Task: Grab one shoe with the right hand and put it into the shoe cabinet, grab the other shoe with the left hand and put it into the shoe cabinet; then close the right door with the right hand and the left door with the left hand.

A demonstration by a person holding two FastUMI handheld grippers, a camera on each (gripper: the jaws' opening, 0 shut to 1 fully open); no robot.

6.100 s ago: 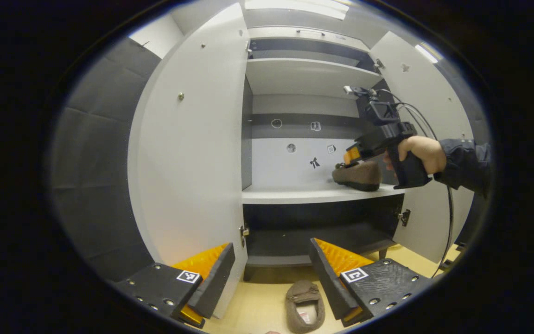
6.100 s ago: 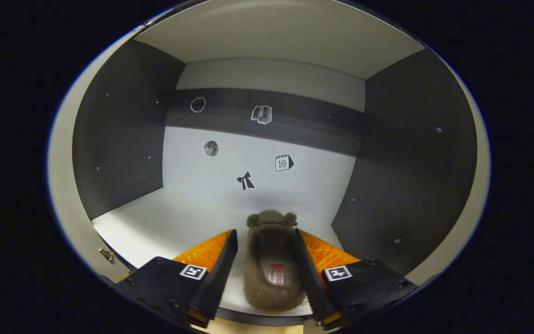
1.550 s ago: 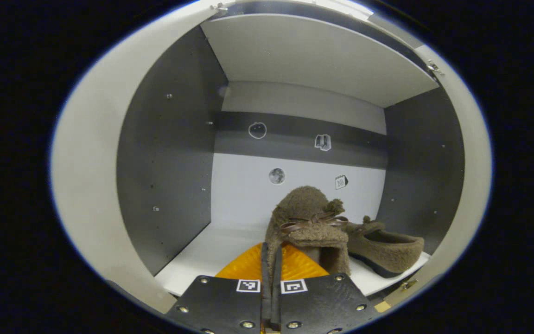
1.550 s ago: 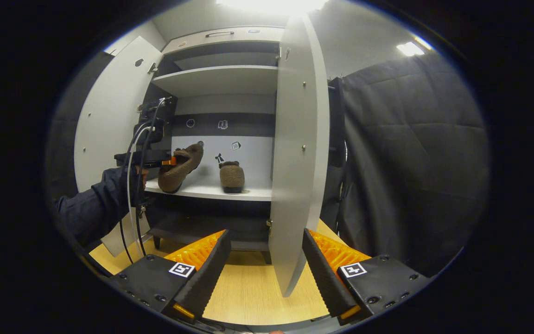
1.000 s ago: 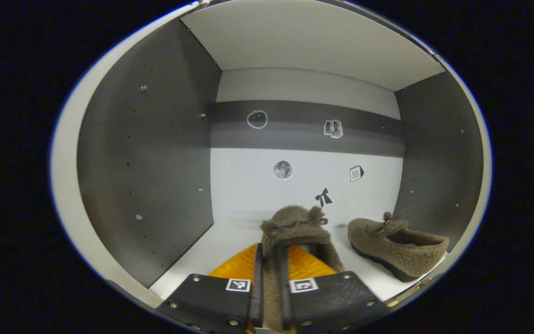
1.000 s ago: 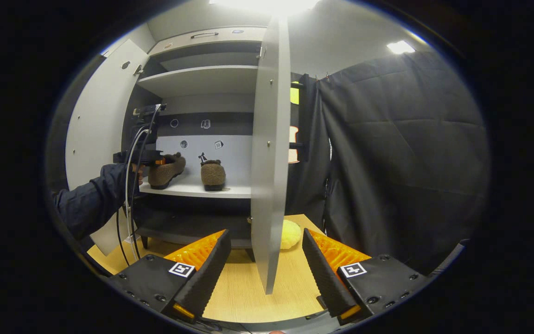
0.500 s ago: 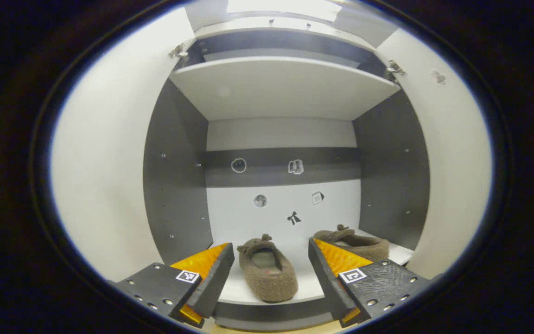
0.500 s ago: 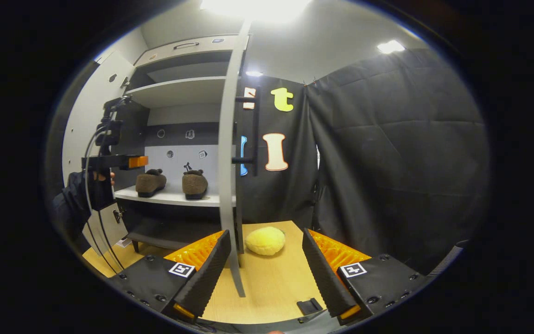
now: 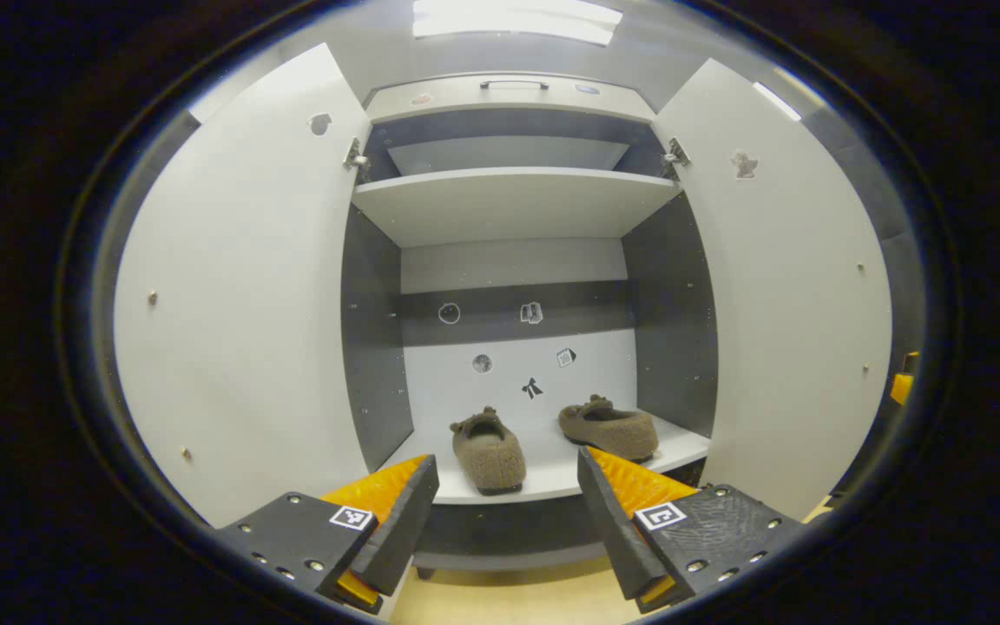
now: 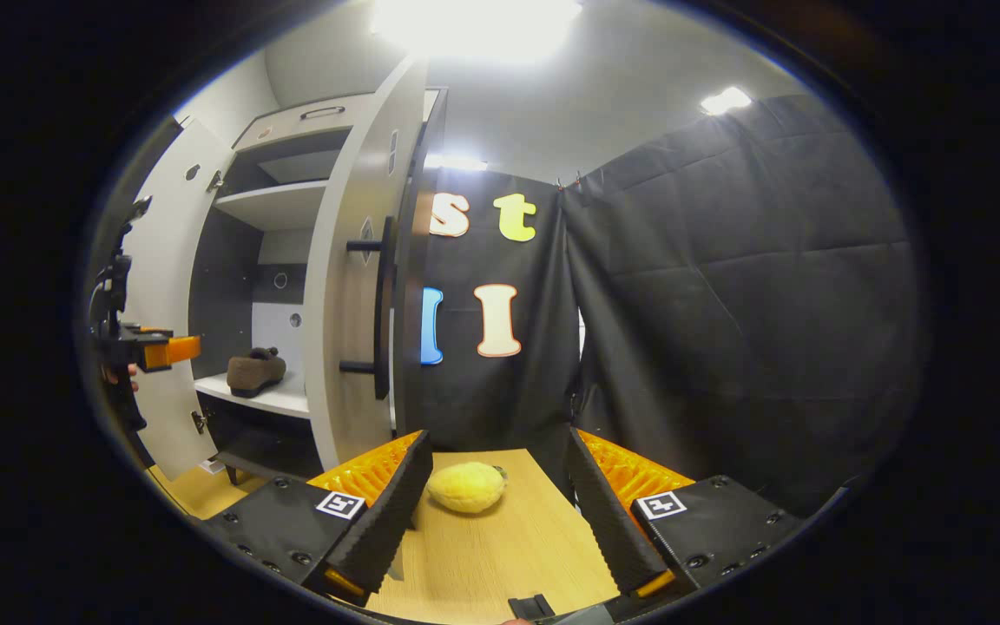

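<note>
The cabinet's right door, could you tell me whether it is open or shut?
Open: the right door stands swung out, leaving both shoes visible on the shelf.

Shoe cabinet (image 9: 509, 204) faced head-on from near in left gripper view, seen obliquely from its right in right gripper view, shelf shared.

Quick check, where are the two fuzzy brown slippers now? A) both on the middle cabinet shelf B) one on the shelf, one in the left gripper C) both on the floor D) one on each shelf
A: both fuzzy brown slippers rest side by side on the white middle shelf, and the left gripper is open and empty.
</note>
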